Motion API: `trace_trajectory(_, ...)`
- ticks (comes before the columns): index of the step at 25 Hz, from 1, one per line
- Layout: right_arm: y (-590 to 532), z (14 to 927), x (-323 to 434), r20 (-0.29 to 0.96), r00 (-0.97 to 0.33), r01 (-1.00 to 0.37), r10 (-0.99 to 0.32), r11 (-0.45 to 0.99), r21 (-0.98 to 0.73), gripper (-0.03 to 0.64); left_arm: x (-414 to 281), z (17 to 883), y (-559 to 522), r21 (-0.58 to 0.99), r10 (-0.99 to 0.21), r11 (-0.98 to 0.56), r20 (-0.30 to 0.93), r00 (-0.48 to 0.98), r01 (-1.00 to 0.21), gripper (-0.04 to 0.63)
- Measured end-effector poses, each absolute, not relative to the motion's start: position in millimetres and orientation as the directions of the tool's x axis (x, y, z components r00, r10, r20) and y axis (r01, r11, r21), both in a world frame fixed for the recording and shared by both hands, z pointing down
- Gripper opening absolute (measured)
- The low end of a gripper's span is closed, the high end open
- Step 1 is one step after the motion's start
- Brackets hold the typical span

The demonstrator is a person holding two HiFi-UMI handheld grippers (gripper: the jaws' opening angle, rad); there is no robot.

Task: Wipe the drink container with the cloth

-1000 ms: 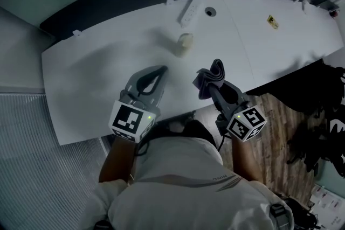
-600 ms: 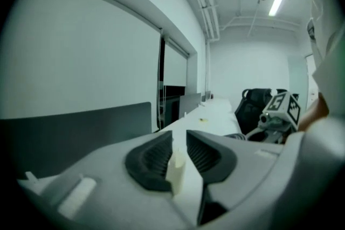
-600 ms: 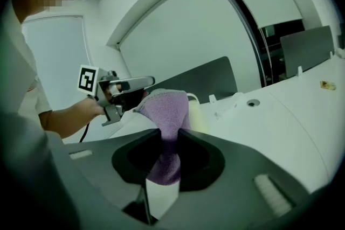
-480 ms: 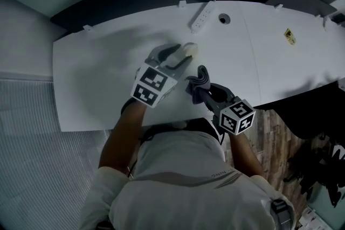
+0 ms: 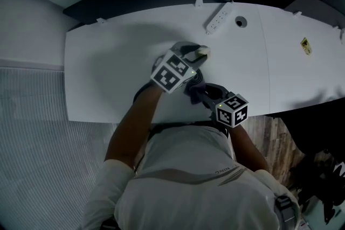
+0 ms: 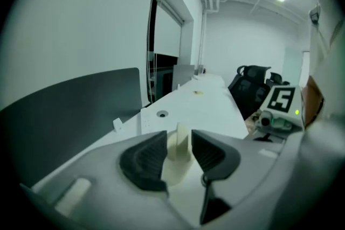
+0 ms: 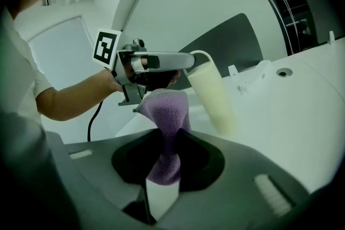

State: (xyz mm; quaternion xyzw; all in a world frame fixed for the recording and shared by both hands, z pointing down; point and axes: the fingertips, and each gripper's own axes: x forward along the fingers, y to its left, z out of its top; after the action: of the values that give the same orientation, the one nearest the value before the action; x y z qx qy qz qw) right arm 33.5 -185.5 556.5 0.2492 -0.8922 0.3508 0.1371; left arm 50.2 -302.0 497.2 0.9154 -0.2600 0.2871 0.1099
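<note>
Left tongs (image 6: 178,140): jaws wide and just closing a little, with the cup (image 7: 213,91) between them. The pads did not visibly press on it.
Right tongs (image 7: 167,153): clamped on the cloth (image 7: 164,126), which rose bunched from between the jaws.
Cup: cream and tall, it stood on the counter (image 5: 108,72) about mid-way across, inside the left tongs' jaws.
Cloth: purple, held just beside the cup on the person's side. Whether it touched the cup could not be told.
Counter: white and long. A power strip (image 5: 218,19) lay near the far edge, apart from the cup.
Arms: both reached in over the near edge, with the tongs close together.
</note>
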Motion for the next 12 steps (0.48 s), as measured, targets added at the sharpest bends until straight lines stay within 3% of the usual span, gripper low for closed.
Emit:
trace_trajectory(5,-203.0,561.3,10.2,0.414,-0.848,-0.526,-0.331,0.616,-0.587,0.091,48.6,504.7,-299.2,0.019,-0.397,-0.850,0.634,0.664,-0.526,0.079)
trace_trajectory(12,-242.3,556.9,-1.1,0.361,-0.833,-0.551,-0.420,0.569,-0.610,0.089,50.6,507.0,-298.4,0.007,-0.387,-0.859,0.648,0.656,-0.512,0.073)
